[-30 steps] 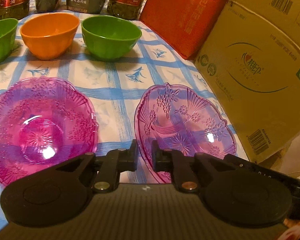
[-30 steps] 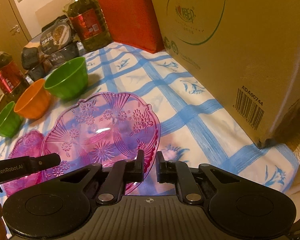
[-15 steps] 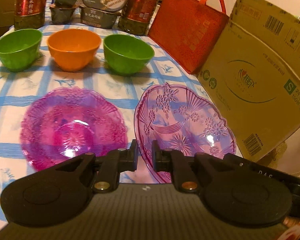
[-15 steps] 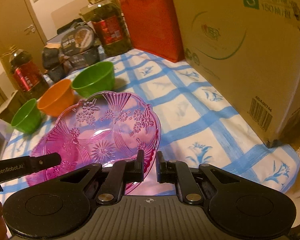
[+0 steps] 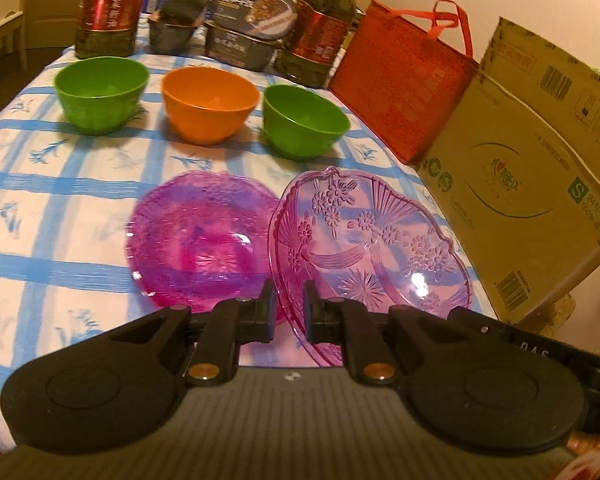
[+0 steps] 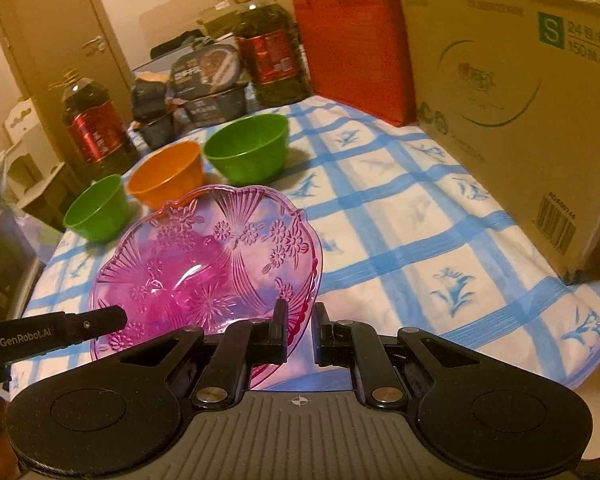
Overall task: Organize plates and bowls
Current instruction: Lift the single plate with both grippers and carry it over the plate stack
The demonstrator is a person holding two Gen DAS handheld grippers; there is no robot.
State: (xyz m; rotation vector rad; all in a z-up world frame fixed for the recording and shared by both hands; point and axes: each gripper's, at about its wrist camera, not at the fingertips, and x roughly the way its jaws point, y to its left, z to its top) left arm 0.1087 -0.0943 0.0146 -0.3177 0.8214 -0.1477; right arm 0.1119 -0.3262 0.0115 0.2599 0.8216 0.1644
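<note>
Pink transparent flower-embossed plastic plate, rim pinched on both sides by the left gripper and right gripper, hangs tilted above the blue-checked tablecloth, partly over the darker magenta plate, presumably for stacking; two-handed hold steadies it; versus a second earlier, it sits higher and nearer its mate.

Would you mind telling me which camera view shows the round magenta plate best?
The left wrist view: the round magenta plate lies almost fully visible on the tablecloth. In the right wrist view, the flower-patterned pink plate covers it, leaving only darker magenta showing through.
</note>
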